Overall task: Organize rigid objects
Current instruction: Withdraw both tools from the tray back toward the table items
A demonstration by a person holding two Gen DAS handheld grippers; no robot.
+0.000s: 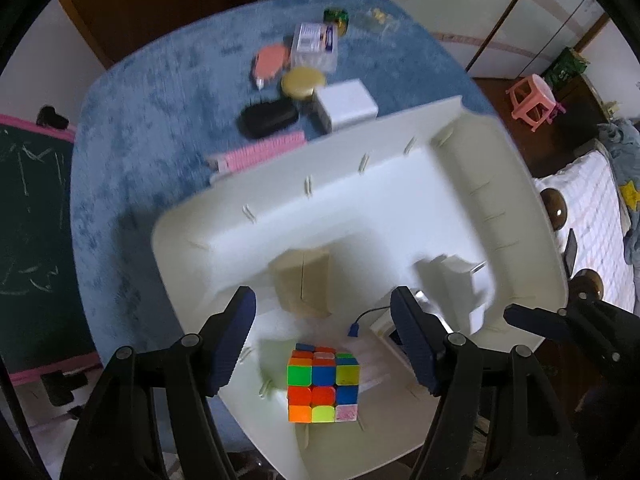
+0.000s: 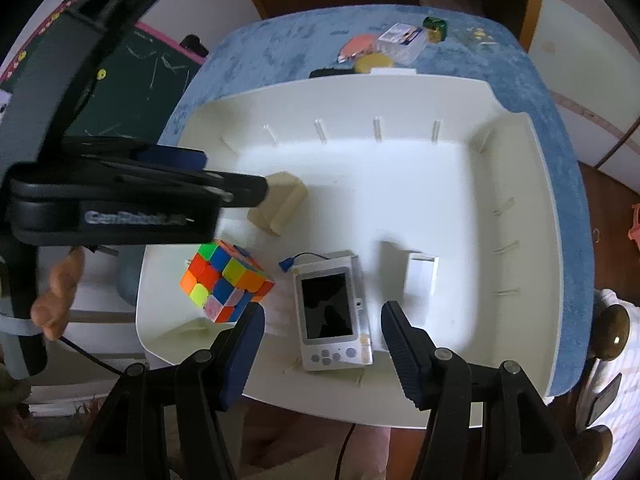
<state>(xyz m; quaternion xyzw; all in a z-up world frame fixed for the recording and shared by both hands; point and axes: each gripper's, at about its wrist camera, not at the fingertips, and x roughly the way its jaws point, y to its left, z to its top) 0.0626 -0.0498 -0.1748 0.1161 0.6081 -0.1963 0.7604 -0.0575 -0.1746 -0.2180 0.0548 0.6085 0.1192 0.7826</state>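
Observation:
A colourful puzzle cube (image 1: 322,384) lies in the near left corner of a white tray (image 1: 360,208). My left gripper (image 1: 324,340) hangs above it, open, its pads clear of the cube. In the right wrist view the cube (image 2: 226,280) sits left of a white handheld device (image 2: 332,312) with a dark screen, flat on the tray floor (image 2: 400,180). My right gripper (image 2: 324,348) is open over the device, touching nothing. A wooden block (image 2: 278,204) and a white adapter (image 2: 420,276) also lie in the tray.
Beyond the tray, on the blue cloth, lie a black case (image 1: 268,118), a white box (image 1: 346,106), a pink comb (image 1: 260,152), a yellow lid (image 1: 302,82) and a clear plastic box (image 1: 316,46). The left gripper's black body (image 2: 112,216) crosses the tray's left side.

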